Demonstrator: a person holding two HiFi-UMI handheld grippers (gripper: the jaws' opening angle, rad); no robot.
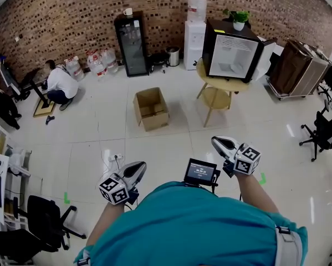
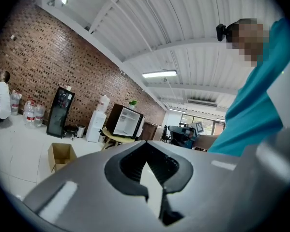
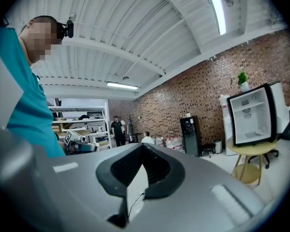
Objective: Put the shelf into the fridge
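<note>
I hold both grippers close to my body, well apart from the fridge (image 1: 232,55), which stands far across the floor on a round yellow bench (image 1: 223,85) with its white inside turned toward me. My left gripper (image 1: 140,165) has its jaws pressed together with nothing between them, and so does my right gripper (image 1: 216,142). Each gripper view shows only bare floor through the small gap behind the tips. I cannot pick out the shelf. Something pale sits low inside the fridge, but it is too small to tell what. It is not at either pair of jaws. A cardboard box (image 1: 151,108) lies open on the floor between me and the fridge, off to the fridge's left. A white water dispenser (image 1: 194,35) stands just beside the fridge against the brick wall, and a potted plant (image 1: 238,17) sits on the fridge's top.
</note>
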